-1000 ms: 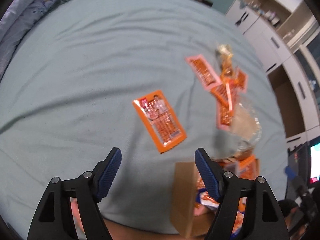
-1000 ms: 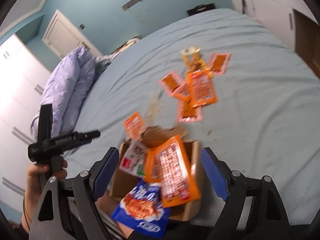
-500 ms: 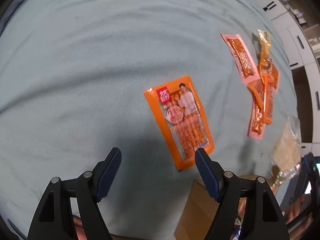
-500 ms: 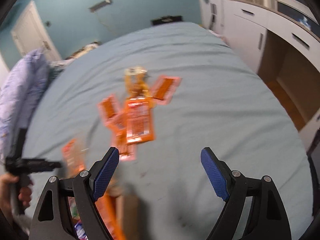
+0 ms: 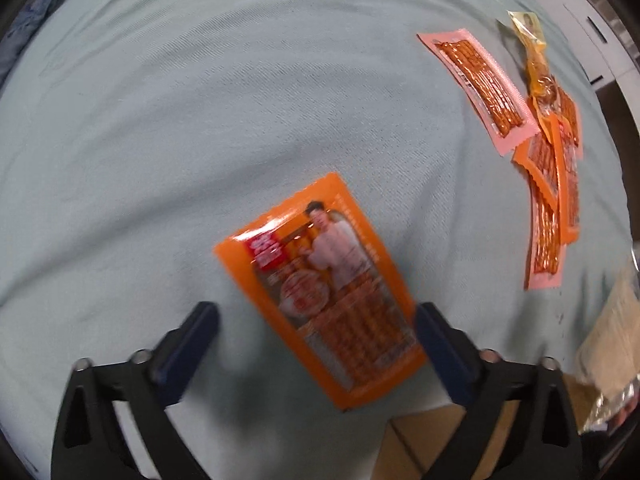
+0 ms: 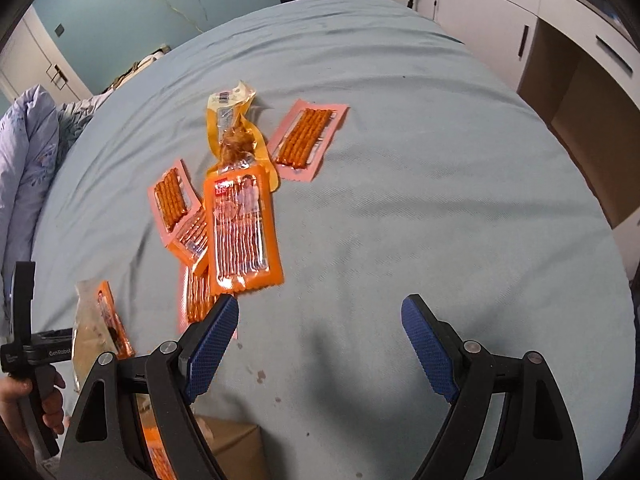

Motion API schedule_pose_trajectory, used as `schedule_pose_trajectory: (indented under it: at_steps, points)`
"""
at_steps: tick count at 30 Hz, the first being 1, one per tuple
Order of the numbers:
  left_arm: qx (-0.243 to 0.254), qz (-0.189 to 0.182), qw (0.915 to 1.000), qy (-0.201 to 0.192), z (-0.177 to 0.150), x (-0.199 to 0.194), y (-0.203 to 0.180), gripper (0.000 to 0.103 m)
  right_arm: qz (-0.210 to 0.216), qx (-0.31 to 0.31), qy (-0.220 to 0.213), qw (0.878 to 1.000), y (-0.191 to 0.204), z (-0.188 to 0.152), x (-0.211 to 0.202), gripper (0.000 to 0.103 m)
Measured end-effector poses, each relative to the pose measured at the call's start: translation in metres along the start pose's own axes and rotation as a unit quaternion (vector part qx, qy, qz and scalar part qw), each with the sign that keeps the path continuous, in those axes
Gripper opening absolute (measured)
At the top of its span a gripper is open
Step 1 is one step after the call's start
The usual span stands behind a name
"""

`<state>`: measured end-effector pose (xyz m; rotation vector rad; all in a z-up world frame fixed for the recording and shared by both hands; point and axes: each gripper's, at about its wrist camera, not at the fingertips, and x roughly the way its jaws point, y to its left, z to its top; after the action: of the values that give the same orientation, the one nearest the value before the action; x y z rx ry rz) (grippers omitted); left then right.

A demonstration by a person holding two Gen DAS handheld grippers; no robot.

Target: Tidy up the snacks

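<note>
An orange snack packet (image 5: pixel 320 288) with a printed figure lies flat on the light blue bedsheet (image 5: pixel 160 140). My left gripper (image 5: pixel 314 316) points straight down over it. Its jaws are opening, the packet's lower half lies between them, and the pads stand clear of it. My right gripper (image 6: pixel 318 312) is open and empty above bare sheet. Just beyond its left finger lies a heap of snacks: a big orange packet (image 6: pixel 240 228), a yellow packet (image 6: pixel 230 120) and pink stick packets (image 6: pixel 306 138). The same heap (image 5: pixel 552 200) shows at the right of the left wrist view.
A cardboard box (image 6: pixel 232 452) with packets in it sits at the near edge, also cardboard box (image 5: pixel 424 440). A clear bag (image 6: pixel 88 328) stands by it. A hand (image 6: pixel 16 392) holds the left tool. A duvet (image 6: pixel 24 160) lies left and white cabinets (image 6: pixel 520 20) stand right.
The left gripper has sunk toward the orange packet and its jaws have spread wider. The right view has swung from the box to the heap on the bed.
</note>
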<state>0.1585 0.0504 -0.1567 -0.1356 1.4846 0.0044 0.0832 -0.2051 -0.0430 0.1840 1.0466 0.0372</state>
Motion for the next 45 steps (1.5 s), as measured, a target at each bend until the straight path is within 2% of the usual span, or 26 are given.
schedule_pose_trajectory:
  at_steps: [2,4,6,7,9,10,11,14,17,21,25,26,33,37,41,44,45]
  points:
    - [0.005,0.018,0.9998,-0.012,0.0,0.002,-0.002,0.102,-0.001,-0.004,0.0,1.0,-0.002,0.002,0.006,0.083]
    - [0.019,0.035,0.9989,-0.025,0.0,0.0,-0.01,0.093,-0.003,-0.008,0.001,1.0,-0.004,0.004,0.011,0.083]
    - [0.023,0.033,0.9984,-0.04,0.0,-0.008,-0.01,0.06,-0.003,-0.01,0.001,1.0,-0.002,0.007,0.017,0.083]
    - [0.02,0.029,0.9984,-0.043,0.001,-0.011,-0.009,0.049,-0.002,-0.01,0.001,1.0,-0.004,0.011,0.023,0.083]
    - [0.004,0.007,0.9989,-0.046,0.002,-0.018,-0.001,0.019,0.001,-0.011,0.002,1.0,-0.002,0.015,0.03,0.083]
    - [0.001,-0.003,0.9989,-0.046,0.002,-0.019,0.0,0.011,0.001,-0.013,0.003,1.0,-0.001,0.017,0.032,0.083]
    - [-0.003,-0.016,0.9989,-0.044,0.002,-0.02,0.001,0.011,0.002,-0.014,0.002,1.0,0.0,0.019,0.035,0.083]
    - [0.002,-0.017,0.9988,-0.045,0.002,-0.025,-0.002,0.009,0.002,-0.024,0.005,1.0,0.006,0.024,0.046,0.083]
    - [-0.011,-0.034,0.9978,-0.056,0.004,-0.04,-0.001,0.008,0.009,-0.029,0.007,1.0,0.009,0.027,0.052,0.083]
    - [-0.013,-0.03,0.9942,-0.103,0.007,-0.073,0.004,0.008,0.019,-0.032,0.006,0.999,0.01,0.031,0.059,0.083]
    - [-0.024,-0.059,0.9892,-0.132,0.014,-0.091,0.01,0.008,0.028,-0.034,0.007,0.999,0.014,0.036,0.066,0.083]
    - [-0.024,-0.066,0.9874,-0.142,0.013,-0.099,0.01,0.005,0.031,-0.034,0.008,0.999,0.014,0.038,0.069,0.083]
    - [0.007,-0.076,0.9829,-0.168,0.01,-0.12,-0.009,0.005,0.05,-0.03,0.025,0.998,0.022,0.048,0.094,0.083]
    - [0.021,-0.08,0.9815,-0.173,0.008,-0.121,-0.017,0.005,0.051,-0.042,0.042,0.997,0.032,0.055,0.114,0.083]
    - [0.027,-0.075,0.9836,-0.162,0.012,-0.108,-0.022,0.005,0.021,-0.085,0.024,0.996,0.049,0.064,0.128,0.083]
    - [0.021,-0.072,0.9854,-0.153,0.015,-0.1,-0.021,0.005,0.021,-0.087,0.01,0.996,0.056,0.072,0.135,0.083]
    - [0.018,-0.073,0.9856,-0.152,0.016,-0.099,-0.021,0.005,0.019,-0.088,0.008,0.996,0.058,0.073,0.137,0.079]
